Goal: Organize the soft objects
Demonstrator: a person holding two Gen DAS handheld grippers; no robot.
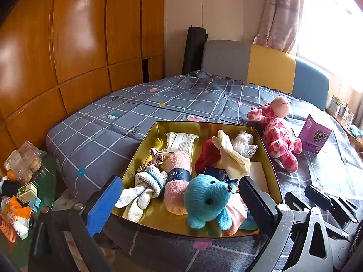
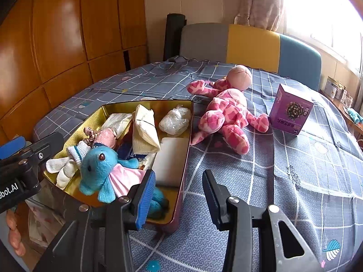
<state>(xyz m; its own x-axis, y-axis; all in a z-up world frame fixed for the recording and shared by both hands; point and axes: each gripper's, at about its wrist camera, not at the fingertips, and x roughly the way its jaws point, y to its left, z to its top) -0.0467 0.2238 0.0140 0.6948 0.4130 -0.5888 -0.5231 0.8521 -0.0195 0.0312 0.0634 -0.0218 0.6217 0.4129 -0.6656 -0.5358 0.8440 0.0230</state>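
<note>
I see the blue plush toy (image 1: 207, 200) lying in the gold tin (image 1: 145, 140) on the bed. The pink giraffe plush (image 2: 229, 111) lies beside the tin. My left gripper (image 1: 181, 200) and right gripper (image 2: 178, 191) are both spread, empty.

Dark band (image 1: 179, 175) around pink rolled towel (image 1: 177, 181): "RAREY" readable, smaller line beneath illegible. Left tool (image 2: 20, 176) body: "bot.AI", start cut off. Purple box (image 2: 290, 111): print unreadable.

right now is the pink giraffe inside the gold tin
No, the pink giraffe lies on the bedspread outside the gold tin, beside its right wall.
</note>
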